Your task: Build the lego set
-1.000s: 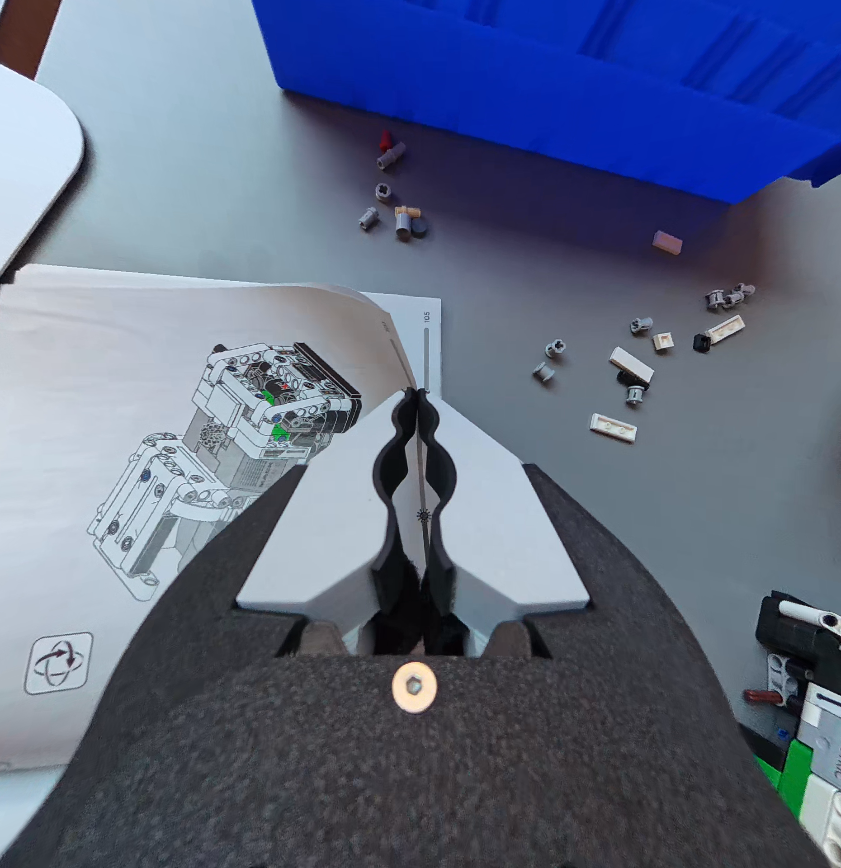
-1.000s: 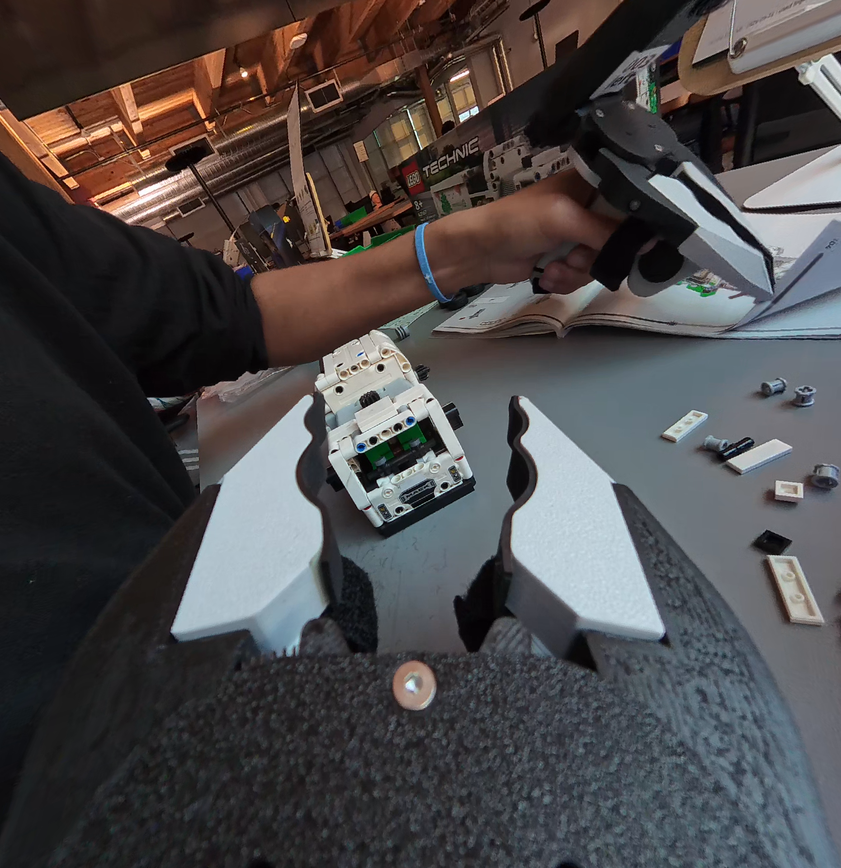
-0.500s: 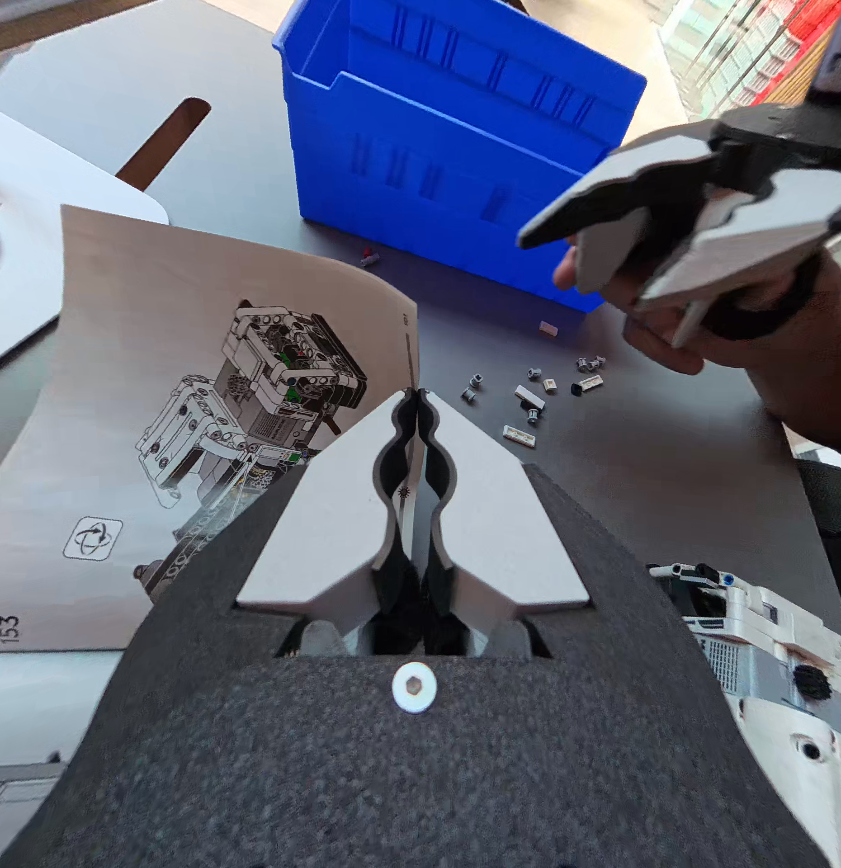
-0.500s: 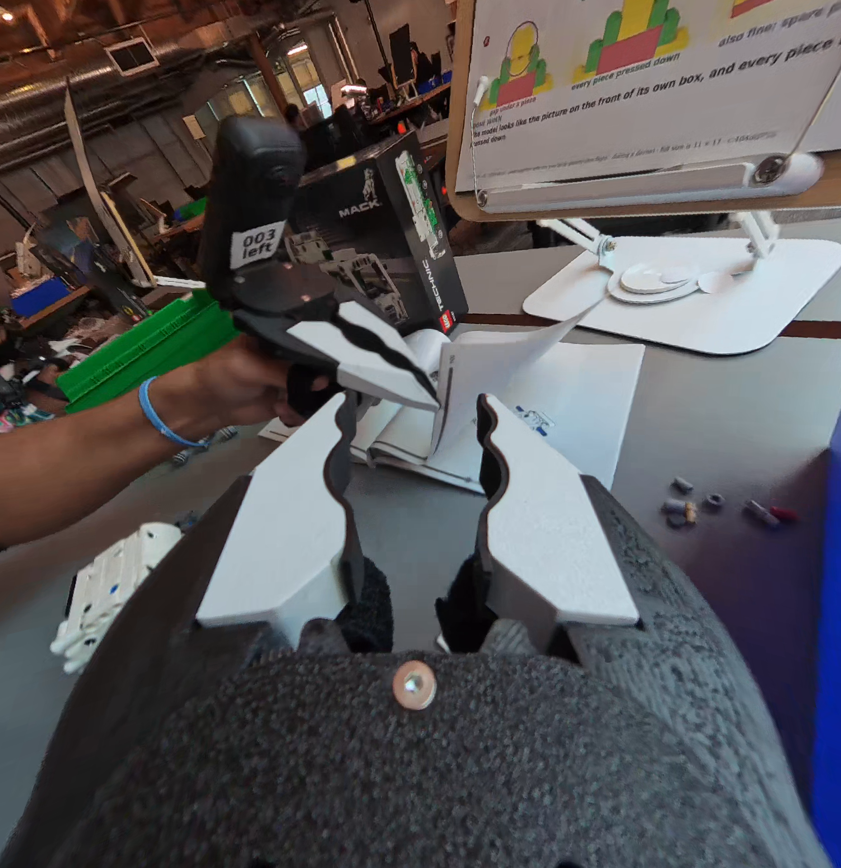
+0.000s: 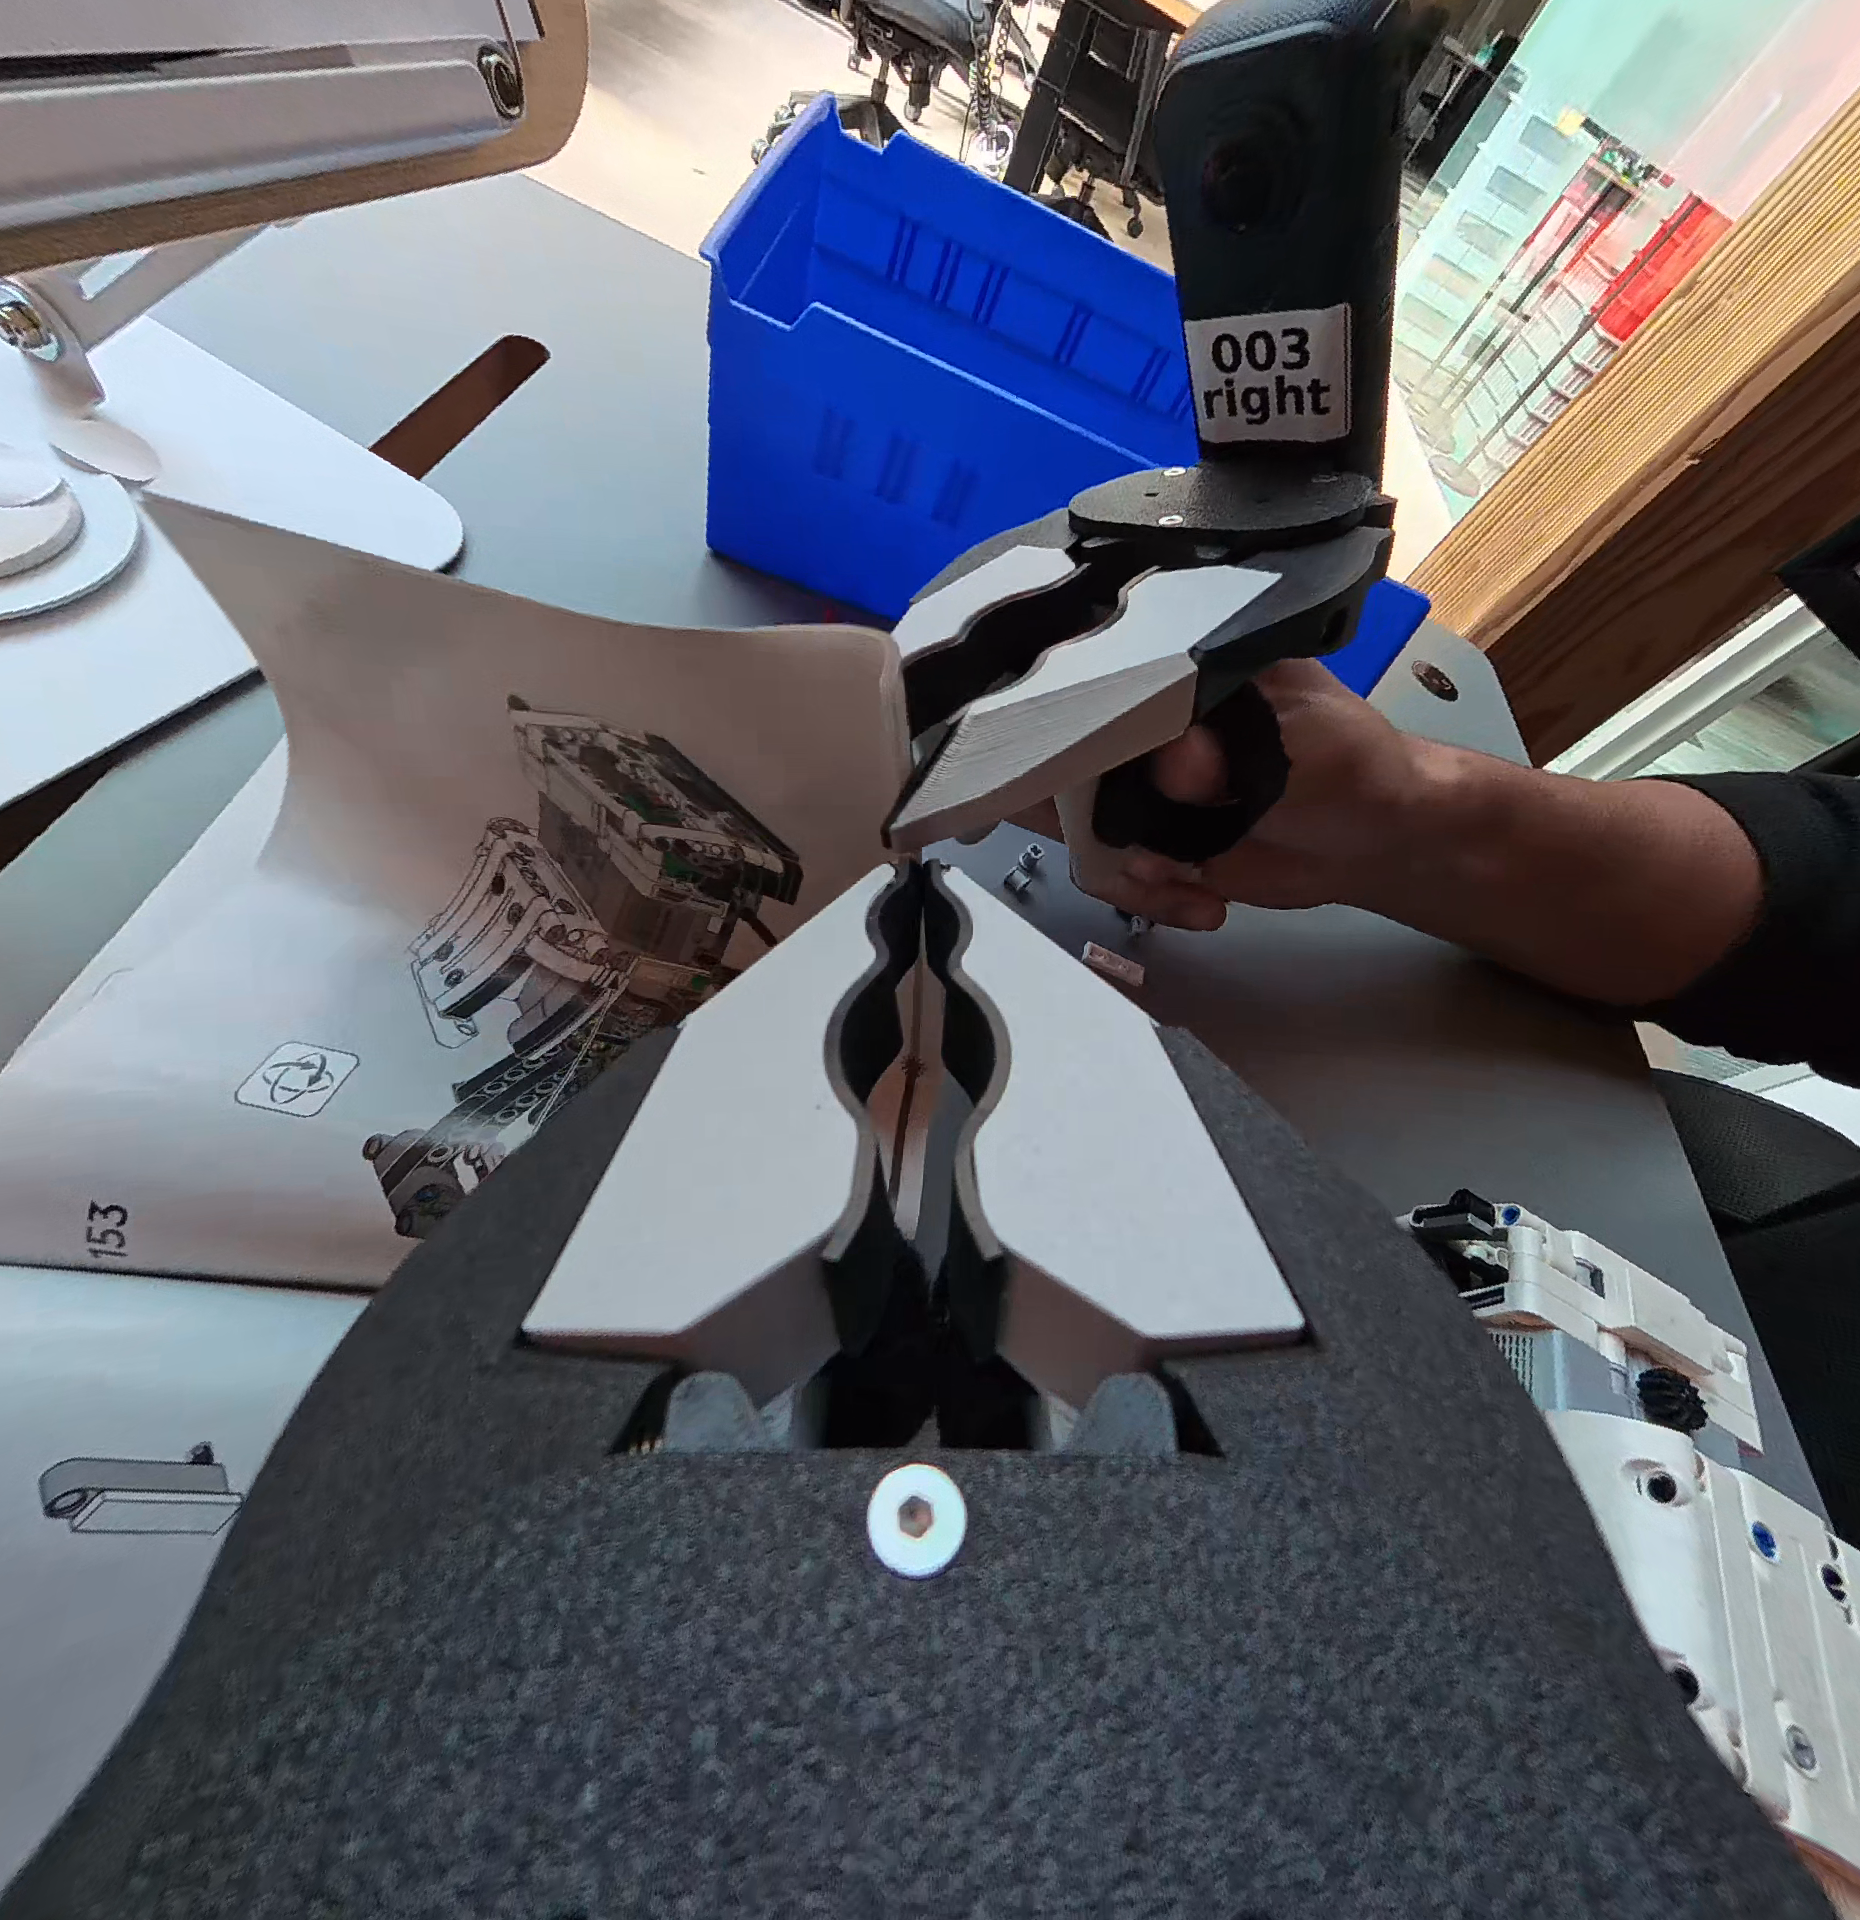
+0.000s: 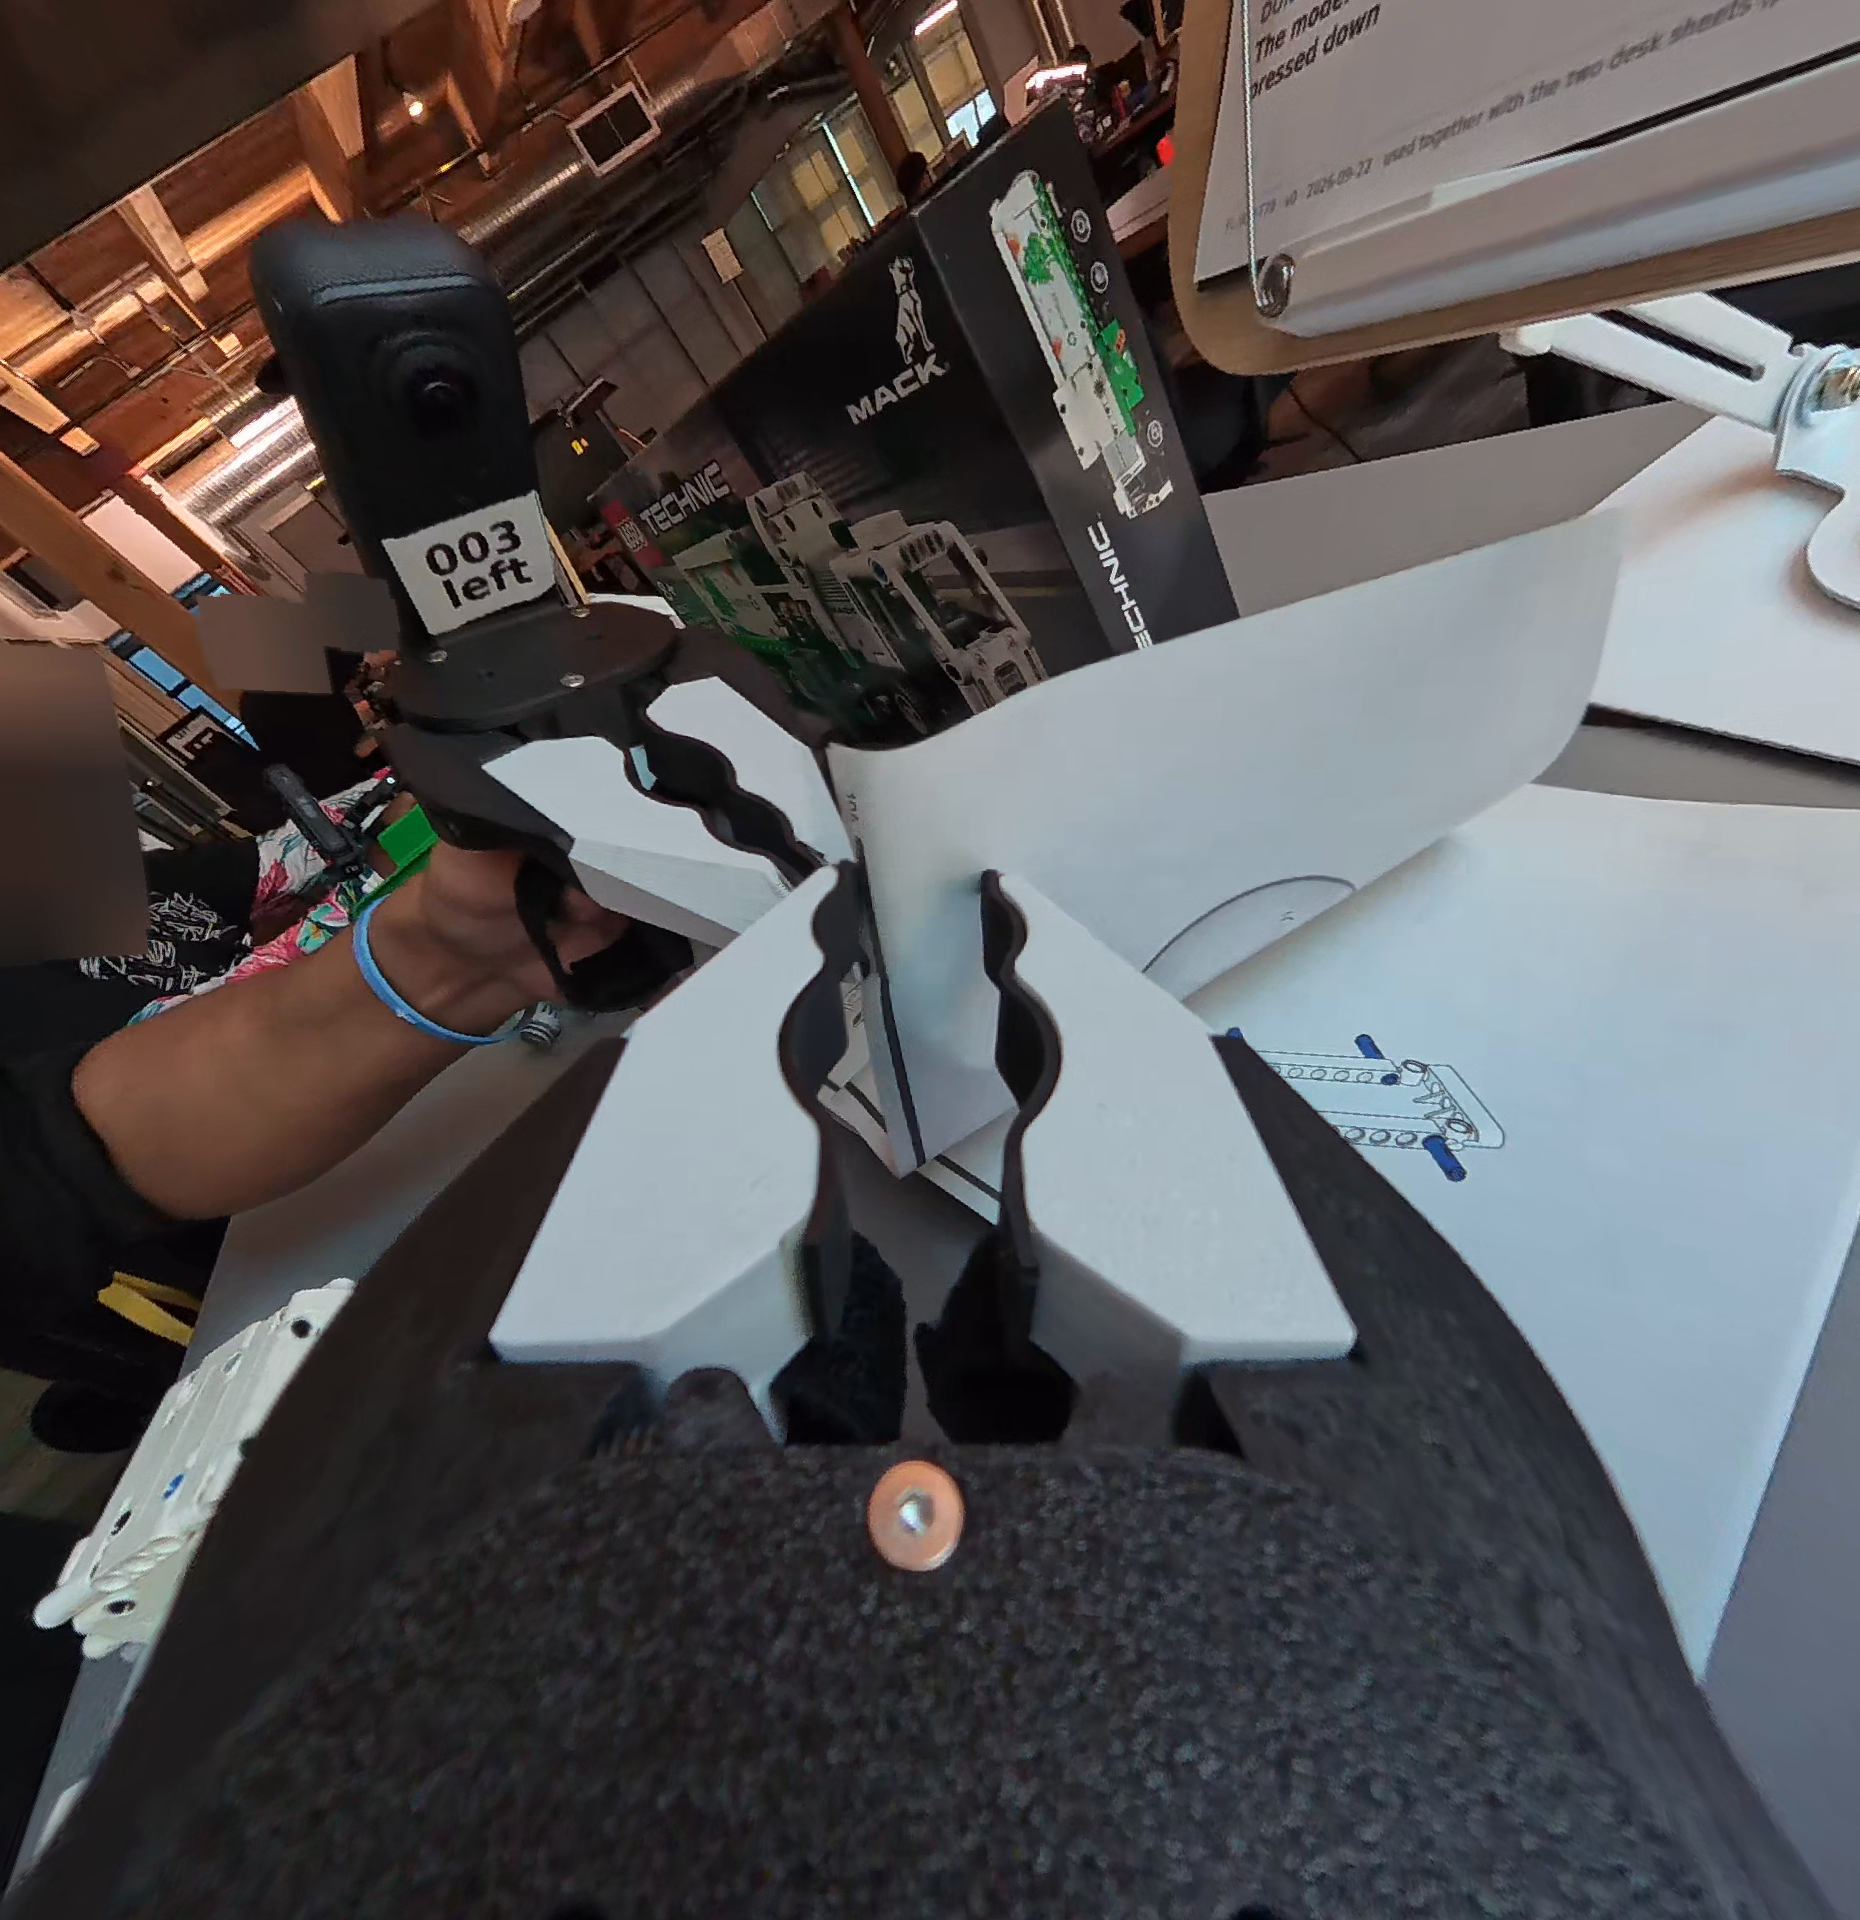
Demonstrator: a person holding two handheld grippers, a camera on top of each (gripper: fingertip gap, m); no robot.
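Observation:
My left gripper (image 5: pixel 921 878) is shut on the edge of a lifted page (image 5: pixel 593 727) of the instruction booklet, holding it up in a curve above the table. My right gripper (image 6: pixel 921 883) is open, its two fingers on either side of the same page (image 6: pixel 1217 748), close to the left gripper (image 6: pixel 812 868). In the left wrist view the right gripper (image 5: pixel 897 738) straddles the page's upper corner. The partly built white lego truck (image 5: pixel 1632 1455) lies on the table at the lower right; it also shows in the right wrist view (image 6: pixel 178 1455).
A blue bin (image 5: pixel 905 416) stands behind the booklet. Small loose lego pieces (image 5: pixel 1113 961) lie on the grey table under the right hand. The black lego box (image 6: pixel 957 468) stands behind the booklet. A white stand base (image 5: pixel 178 499) with a clipboard is at the far left. Less than 4 cm separates the two grippers' tips. The partly built white lego truck (image 5: pixel 1632 1455) is about equally far from each gripper, around 20 centimetres.
The left gripper has lifted the page higher. The right gripper has come from over the truck to the booklet and now has its fingers, closer together, around the page.

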